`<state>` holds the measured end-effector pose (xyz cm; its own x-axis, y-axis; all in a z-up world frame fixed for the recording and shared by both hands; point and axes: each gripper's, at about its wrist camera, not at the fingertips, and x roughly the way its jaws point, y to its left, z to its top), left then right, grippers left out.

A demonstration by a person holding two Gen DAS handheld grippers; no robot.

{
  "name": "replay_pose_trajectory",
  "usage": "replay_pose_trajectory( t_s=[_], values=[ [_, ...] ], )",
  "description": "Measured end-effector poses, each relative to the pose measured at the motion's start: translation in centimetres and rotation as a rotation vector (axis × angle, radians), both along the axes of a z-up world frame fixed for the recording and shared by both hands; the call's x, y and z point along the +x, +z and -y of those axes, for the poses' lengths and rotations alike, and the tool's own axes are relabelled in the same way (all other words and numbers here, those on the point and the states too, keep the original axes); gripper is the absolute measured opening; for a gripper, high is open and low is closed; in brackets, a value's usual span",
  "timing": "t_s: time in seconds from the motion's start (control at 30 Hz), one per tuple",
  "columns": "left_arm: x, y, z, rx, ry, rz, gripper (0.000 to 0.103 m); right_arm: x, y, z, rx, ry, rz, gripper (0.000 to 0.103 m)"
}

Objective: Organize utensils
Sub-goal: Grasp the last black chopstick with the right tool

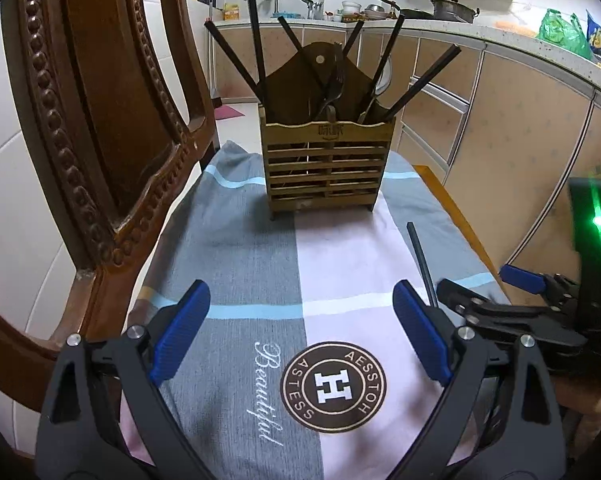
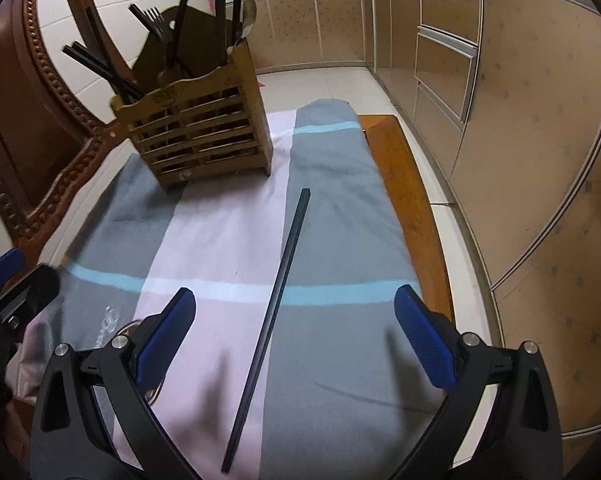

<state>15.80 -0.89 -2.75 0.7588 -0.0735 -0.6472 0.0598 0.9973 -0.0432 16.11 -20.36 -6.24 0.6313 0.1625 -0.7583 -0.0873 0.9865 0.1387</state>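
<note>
Chopstick [image 2: 274, 300], black, single, lies loose on the striped cloth [image 2: 340, 184] between the spread fingers of the right gripper [image 2: 296, 336]; nothing pinched, pads clear of it. Right wrist view shows its full length: long axis runs from near bottom centre up and slightly right, far tip pointing just right of the wooden utensil holder [image 2: 196, 128], well short of it. Holder's contents are cut off at the top edge. Left gripper's blurred edge shows at far left.

Left wrist view: left gripper [image 1: 302, 332] fingers wide, empty, over the cloth's round logo [image 1: 334, 387]. Only the chopstick's far part [image 1: 420, 256] shows; the rest is hidden behind the right-hand blue pad [image 1: 418, 332]. Holder [image 1: 327, 162] is seen front-on with chopsticks fanned and forks [image 1: 332, 88] inside. Right gripper [image 1: 512, 292] sits at right, partly blurred.
</note>
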Motion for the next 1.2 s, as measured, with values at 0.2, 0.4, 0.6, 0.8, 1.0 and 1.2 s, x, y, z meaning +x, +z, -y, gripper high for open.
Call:
replay_pose_trajectory(
  t_s=[0.2,0.4,0.6,0.8,1.0,1.2],
  values=[
    [0.1,1.3,-1.3,-0.055,-0.003,0.01,0.091,4.6,-1.6,-1.4,0.004,-0.006,-0.068,0.081],
    [0.5,1.8,-2.9,-0.088,0.015,0.011,0.091,9.3,-3.4,-3.8,-0.115,-0.044,-0.111,0.065],
    [1.1,1.8,-4.1,-0.123,0.027,0.0,0.091,11.8,-3.1,-3.7,-0.129,-0.071,-0.15,0.012],
    [1.3,1.8,-4.3,-0.147,0.022,-0.011,0.091,9.8,-0.1,-2.7,-0.055,-0.024,-0.105,0.007],
    [1.1,1.7,-4.3,-0.163,0.022,-0.018,0.091,2.6,8.7,-2.3,0.006,0.051,0.096,0.007],
    [1.2,1.7,-4.2,-0.175,0.031,-0.021,0.091,-1.2,16.6,-2.0,0.051,0.065,0.268,0.007]
  ],
)
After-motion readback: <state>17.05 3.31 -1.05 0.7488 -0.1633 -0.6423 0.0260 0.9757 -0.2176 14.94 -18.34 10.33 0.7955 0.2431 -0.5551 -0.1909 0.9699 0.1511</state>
